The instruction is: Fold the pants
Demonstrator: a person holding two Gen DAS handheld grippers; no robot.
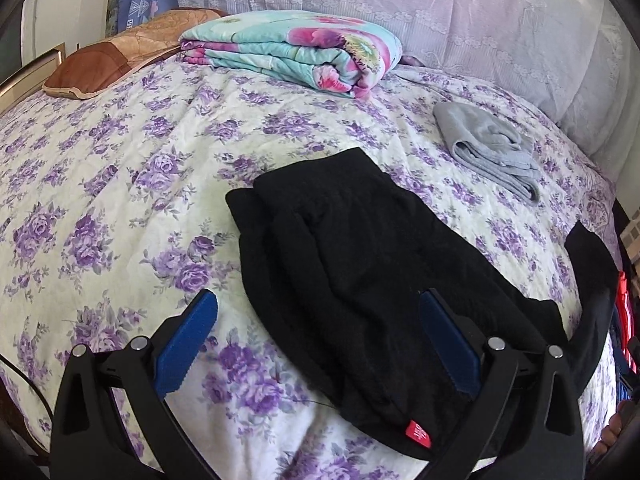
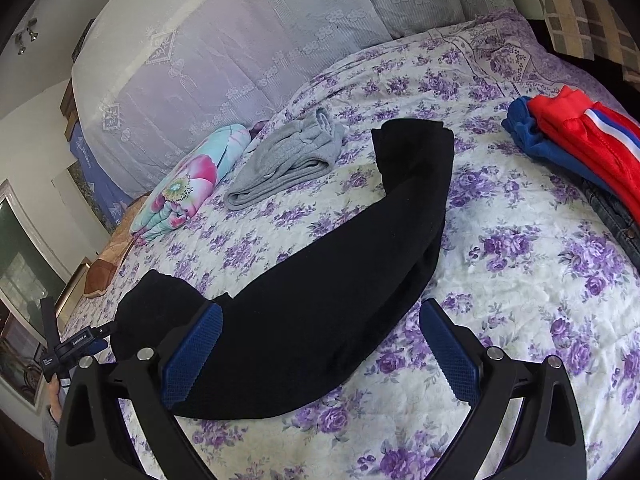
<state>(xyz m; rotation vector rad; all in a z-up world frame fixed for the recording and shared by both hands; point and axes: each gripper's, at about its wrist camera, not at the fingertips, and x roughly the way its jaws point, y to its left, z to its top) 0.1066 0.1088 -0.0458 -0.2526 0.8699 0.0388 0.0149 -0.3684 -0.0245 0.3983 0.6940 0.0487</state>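
Black soft fabric pants (image 1: 360,264) lie flat on the bed with the white quilt printed in purple flowers (image 1: 120,200), legs laid together. Left gripper (image 1: 318,344) has jaws wide, holding nothing; the waist end with a small red tag (image 1: 419,433) sits between and just ahead of the jaws, the right blue pad over the cloth, the left pad over bare quilt. Right gripper (image 2: 320,344) also has jaws wide and empty; the pants (image 2: 320,280) run from between the jaws away up to the right, leg cuffs at the far end. Folded grey knit garment (image 1: 488,148) lies well ahead of the left jaws, to the right. Folded turquoise blanket with pink flowers (image 1: 292,48) sits far ahead. Red and blue folded clothes (image 2: 580,140) lie far right of the right jaws. Brown pillow (image 1: 116,56) far left.
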